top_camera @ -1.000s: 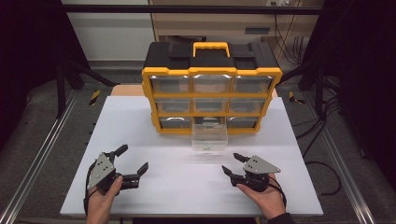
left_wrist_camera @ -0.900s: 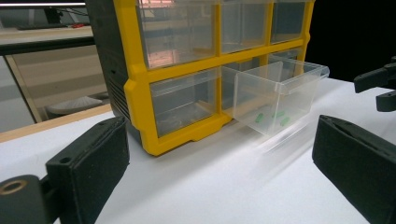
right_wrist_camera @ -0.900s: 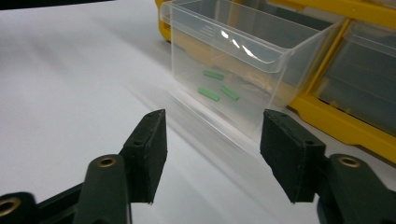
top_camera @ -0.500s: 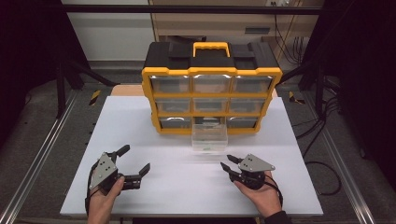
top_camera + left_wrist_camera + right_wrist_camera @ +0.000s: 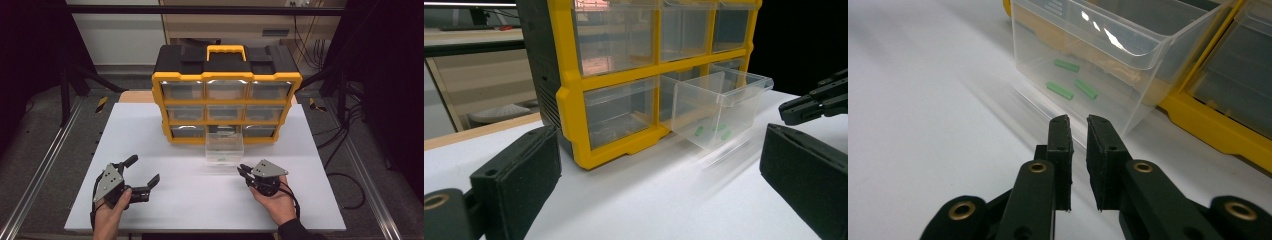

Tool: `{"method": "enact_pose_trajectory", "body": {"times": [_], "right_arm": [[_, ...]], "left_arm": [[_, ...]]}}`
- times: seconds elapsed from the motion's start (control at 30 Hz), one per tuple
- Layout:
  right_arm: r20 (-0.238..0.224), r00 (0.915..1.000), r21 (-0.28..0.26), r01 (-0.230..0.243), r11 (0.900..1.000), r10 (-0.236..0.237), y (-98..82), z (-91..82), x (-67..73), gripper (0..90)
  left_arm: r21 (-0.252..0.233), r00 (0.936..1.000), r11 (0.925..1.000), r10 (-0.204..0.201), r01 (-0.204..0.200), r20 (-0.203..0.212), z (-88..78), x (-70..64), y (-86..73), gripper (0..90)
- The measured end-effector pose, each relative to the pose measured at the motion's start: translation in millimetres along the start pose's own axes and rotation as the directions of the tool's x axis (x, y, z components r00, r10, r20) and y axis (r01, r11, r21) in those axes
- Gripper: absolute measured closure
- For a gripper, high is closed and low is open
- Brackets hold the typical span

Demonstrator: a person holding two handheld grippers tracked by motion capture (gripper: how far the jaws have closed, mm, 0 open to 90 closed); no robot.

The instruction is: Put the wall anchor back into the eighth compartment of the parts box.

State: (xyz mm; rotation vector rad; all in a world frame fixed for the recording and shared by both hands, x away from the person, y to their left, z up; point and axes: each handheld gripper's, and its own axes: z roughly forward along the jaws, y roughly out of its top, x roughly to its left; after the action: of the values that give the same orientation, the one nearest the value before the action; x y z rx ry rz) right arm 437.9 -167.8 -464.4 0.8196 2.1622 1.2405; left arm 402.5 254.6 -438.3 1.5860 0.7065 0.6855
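Note:
A yellow and black drawer cabinet (image 5: 225, 107) stands at the middle back of the white table (image 5: 150, 130). Its bottom middle clear drawer (image 5: 224, 147) is pulled out and holds three small green pieces (image 5: 1060, 90). My right gripper (image 5: 242, 170) rests just right of the drawer's front and points at it. Its jaws (image 5: 1078, 120) have just been closing and stand almost together with nothing between them. My left gripper (image 5: 144, 169) rests at the front left, open and empty, facing the cabinet (image 5: 624, 75) and the drawer (image 5: 719, 107).
The cabinet's other clear drawers (image 5: 182, 91) are pushed in. A wooden bench edge (image 5: 135, 97) shows behind the table. Metal rails (image 5: 45, 165) run along both sides, and cables (image 5: 345, 185) lie on the floor at the right.
The right gripper's jaws have closed from wide apart to nearly together, and the hand has shifted slightly. The left gripper has stayed where it was, open.

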Motion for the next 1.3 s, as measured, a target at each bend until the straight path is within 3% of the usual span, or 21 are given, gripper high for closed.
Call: {"method": "enact_pose_trajectory", "body": {"times": [0.33, 0.4, 0.53, 0.7, 1.3], "right_arm": [[-0.012, 0.9999, 0.009, 0.002, 1.000, -0.002, 1.1, 5.7, -1.2, 88.2], [-0.018, 0.9998, 0.015, -0.002, 1.000, 0.002, 1.3, 6.4, -0.8, 89.3], [0.025, 0.9997, 0.020, -0.007, 1.000, 0.007, 2.1, 7.6, -2.0, 90.0], [0.015, 0.9996, 0.020, -0.023, 1.000, 0.022, 3.1, 9.0, -2.5, 90.0], [-0.006, 0.9991, -0.004, 0.041, 0.999, -0.041, 10.1, 19.4, 2.5, 90.0]], "left_arm": [[0.006, 0.9998, 0.9998, 0.017, -0.018, 0.004, 3.0, 3.7, -2.4, 2.5], [-0.003, 1.0000, 1.0000, 0.003, -0.003, 0.007, 2.4, 4.5, -2.6, 2.4], [-0.014, 1.0000, 0.9999, -0.009, 0.009, -0.001, 1.6, 5.7, -2.9, 2.5], [-0.009, 1.0000, 0.9999, -0.005, 0.005, 0.008, 1.9, 5.4, -2.8, 2.5], [-0.004, 0.9998, 1.0000, -0.003, 0.003, 0.018, 2.5, 3.9, -3.1, 2.4]]}}
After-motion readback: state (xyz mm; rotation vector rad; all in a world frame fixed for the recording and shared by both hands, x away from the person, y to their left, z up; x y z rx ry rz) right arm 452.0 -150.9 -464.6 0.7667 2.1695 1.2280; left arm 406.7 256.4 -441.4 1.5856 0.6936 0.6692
